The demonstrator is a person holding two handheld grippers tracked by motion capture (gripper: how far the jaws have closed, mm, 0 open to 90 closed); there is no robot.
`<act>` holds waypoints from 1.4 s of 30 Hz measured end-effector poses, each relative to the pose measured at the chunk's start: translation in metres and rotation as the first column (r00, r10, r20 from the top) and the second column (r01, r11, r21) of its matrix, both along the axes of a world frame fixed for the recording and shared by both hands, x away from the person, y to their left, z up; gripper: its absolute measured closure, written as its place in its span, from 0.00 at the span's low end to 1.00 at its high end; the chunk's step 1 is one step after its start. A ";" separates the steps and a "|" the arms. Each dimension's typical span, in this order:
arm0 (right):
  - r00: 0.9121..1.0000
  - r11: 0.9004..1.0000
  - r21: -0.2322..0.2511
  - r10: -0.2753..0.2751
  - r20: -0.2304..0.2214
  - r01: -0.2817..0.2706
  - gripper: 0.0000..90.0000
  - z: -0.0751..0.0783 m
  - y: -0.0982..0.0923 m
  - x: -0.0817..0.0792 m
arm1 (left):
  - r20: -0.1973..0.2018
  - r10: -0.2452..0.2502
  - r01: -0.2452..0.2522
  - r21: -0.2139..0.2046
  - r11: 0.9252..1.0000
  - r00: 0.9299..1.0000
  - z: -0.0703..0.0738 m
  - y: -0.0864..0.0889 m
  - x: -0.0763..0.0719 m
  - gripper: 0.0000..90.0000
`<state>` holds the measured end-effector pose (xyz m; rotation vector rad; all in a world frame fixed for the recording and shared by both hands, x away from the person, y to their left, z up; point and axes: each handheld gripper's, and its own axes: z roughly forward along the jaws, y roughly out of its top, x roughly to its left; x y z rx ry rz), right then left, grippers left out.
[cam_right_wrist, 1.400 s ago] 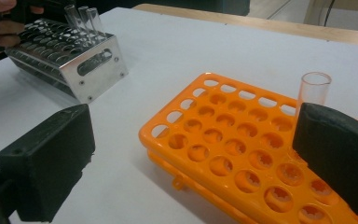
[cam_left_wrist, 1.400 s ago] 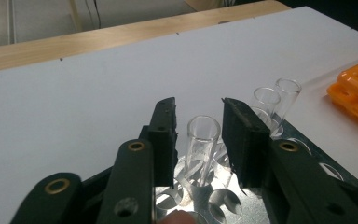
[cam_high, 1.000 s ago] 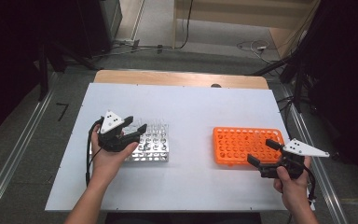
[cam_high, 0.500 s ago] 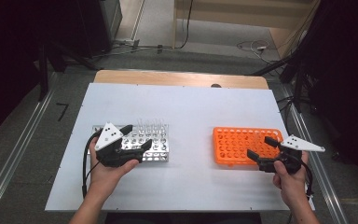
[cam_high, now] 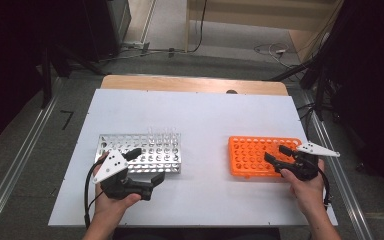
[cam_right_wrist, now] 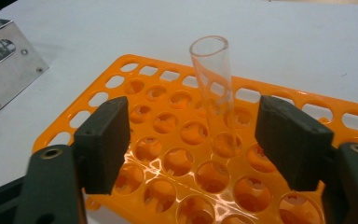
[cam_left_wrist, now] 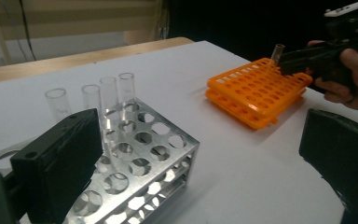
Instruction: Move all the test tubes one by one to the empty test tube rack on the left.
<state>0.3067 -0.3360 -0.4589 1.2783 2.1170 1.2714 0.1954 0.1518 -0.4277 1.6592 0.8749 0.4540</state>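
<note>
A metal tube rack (cam_high: 140,150) (cam_left_wrist: 149,154) stands left of centre with several clear glass tubes (cam_high: 162,133) (cam_left_wrist: 107,95) upright at its far edge. My left gripper (cam_high: 147,165) (cam_left_wrist: 200,126) is at the rack's near edge. Its jaws have just been opening and now stand wide, holding nothing. An orange rack (cam_high: 252,155) (cam_right_wrist: 158,121) (cam_left_wrist: 256,91) lies to the right. One clear tube (cam_right_wrist: 214,93) (cam_left_wrist: 276,51) stands in it. My right gripper (cam_high: 275,153) (cam_right_wrist: 198,135) straddles that tube. Its jaws have just been closing, and the pads stand clear of the glass.
The white tabletop (cam_high: 205,115) has bare room between the two racks and behind them. A wooden strip (cam_high: 195,84) runs along its far edge. Metal rails (cam_high: 20,165) flank the table on the floor.
My left gripper has drawn back from the tubes toward the near edge and its jaws have spread. My right gripper has moved left over the orange rack and its jaws have narrowed around the tube.
</note>
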 end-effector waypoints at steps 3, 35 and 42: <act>1.000 1.000 0.005 -0.011 -0.005 0.011 0.44 -0.005 -0.001 0.003 | -0.004 -0.007 0.007 0.000 1.000 1.000 -0.003 0.000 -0.003 0.00; 0.984 0.993 -0.024 -0.112 0.140 0.117 0.82 0.001 0.002 -0.004 | -0.031 0.004 -0.004 0.004 1.000 0.999 -0.010 -0.002 0.001 0.00; 0.986 0.997 -0.002 -0.073 0.148 0.074 0.82 0.013 0.009 -0.016 | -0.033 -0.001 0.001 0.003 1.000 0.999 -0.010 -0.002 0.001 0.00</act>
